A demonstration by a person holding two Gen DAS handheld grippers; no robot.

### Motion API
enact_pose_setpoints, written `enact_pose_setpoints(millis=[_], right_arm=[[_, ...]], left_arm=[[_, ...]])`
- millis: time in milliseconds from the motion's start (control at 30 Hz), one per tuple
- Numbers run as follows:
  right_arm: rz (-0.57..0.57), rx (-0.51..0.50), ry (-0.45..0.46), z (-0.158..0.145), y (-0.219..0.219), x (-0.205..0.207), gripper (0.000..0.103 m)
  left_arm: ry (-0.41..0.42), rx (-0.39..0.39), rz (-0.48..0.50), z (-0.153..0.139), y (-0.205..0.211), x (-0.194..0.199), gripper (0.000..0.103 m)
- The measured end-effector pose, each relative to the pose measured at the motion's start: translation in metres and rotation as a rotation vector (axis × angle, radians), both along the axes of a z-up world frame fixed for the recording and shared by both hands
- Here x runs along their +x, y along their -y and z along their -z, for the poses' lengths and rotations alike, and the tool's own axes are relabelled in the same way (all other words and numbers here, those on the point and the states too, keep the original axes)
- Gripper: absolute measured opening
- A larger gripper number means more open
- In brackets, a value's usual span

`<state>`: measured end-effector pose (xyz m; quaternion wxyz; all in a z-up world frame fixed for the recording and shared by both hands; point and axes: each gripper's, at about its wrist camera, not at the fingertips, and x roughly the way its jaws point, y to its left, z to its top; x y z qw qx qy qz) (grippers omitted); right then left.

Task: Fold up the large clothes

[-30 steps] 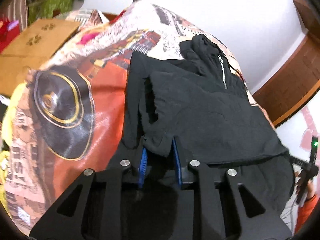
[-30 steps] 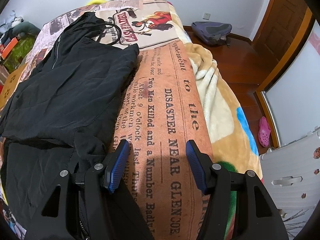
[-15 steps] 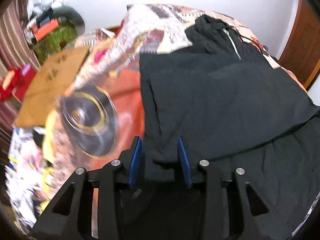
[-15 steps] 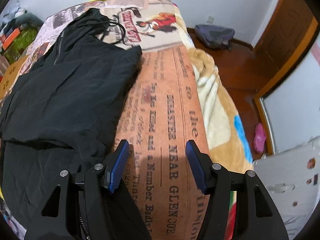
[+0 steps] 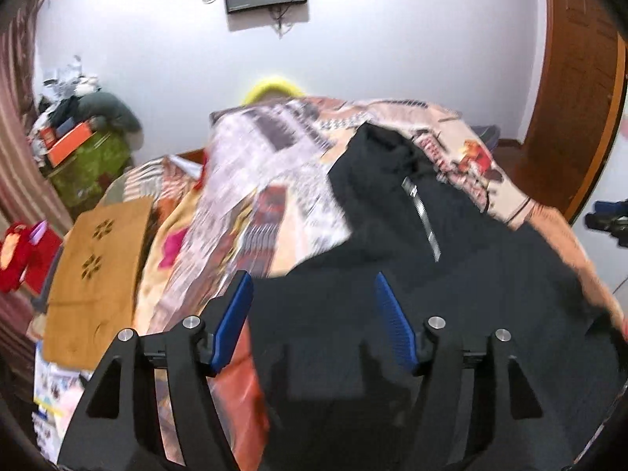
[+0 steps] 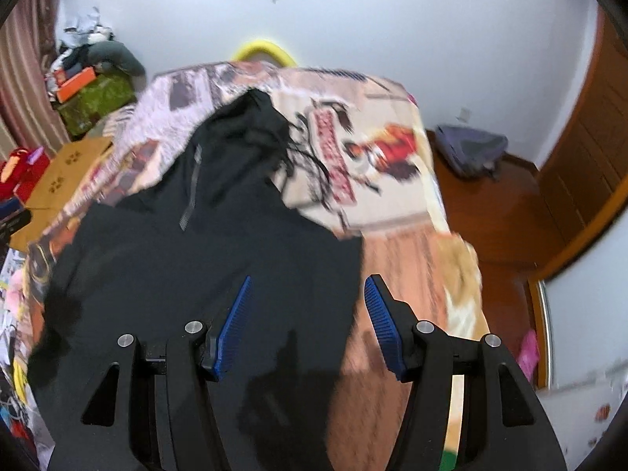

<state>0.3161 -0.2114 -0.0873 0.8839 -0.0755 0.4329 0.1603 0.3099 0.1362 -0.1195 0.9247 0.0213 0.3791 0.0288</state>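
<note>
Left gripper (image 5: 310,314) released black jacket (image 5: 451,274); right gripper (image 6: 308,318) also spread; jacket flat, zipper up.

Below my left gripper (image 5: 312,318) the black jacket (image 5: 451,274) runs off-frame; the blanket (image 6: 376,157) ahead is motion-blurred.

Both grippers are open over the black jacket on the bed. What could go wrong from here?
1. The jacket lies unheld with both jaws apart, so folds already made could spring loose.
2. Its drawcord trails loose onto the blanket and could snag or stick out of the fold.
3. Both views are motion-blurred; the left gripper or right gripper might grab the blanket too.
</note>
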Motion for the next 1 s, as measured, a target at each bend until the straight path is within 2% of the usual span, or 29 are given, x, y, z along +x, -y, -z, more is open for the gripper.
enact_pose_setpoints(millis=[233, 400, 500, 633, 767, 867, 1000], right_arm=[[-0.014, 0.047, -0.026, 0.009, -0.033, 0.063, 0.055], [0.004, 0.089, -0.070, 0.028, -0.058, 0.117, 0.055], [0.013, 0.159, -0.114, 0.037, -0.068, 0.142, 0.055], [0.042, 0.251, -0.171, 0.053, -0.084, 0.178, 0.055], [0.063, 0.215, -0.202, 0.077, -0.113, 0.211, 0.055], [0.112, 0.141, -0.243, 0.102, -0.123, 0.231, 0.055], [0.142, 0.165, -0.292, 0.131, -0.113, 0.236, 0.055]], left_arm=[[-0.031, -0.019, 0.040, 0.013, 0.016, 0.086, 0.064], [-0.081, -0.114, 0.039, 0.041, 0.017, 0.150, 0.064], [-0.111, -0.166, 0.033, 0.060, 0.018, 0.188, 0.064], [-0.135, -0.198, 0.009, 0.085, 0.021, 0.229, 0.064], [-0.159, -0.220, -0.040, 0.112, 0.015, 0.262, 0.064], [-0.196, -0.298, -0.075, 0.133, 0.004, 0.280, 0.064], [-0.229, -0.374, -0.079, 0.157, -0.001, 0.291, 0.064]])
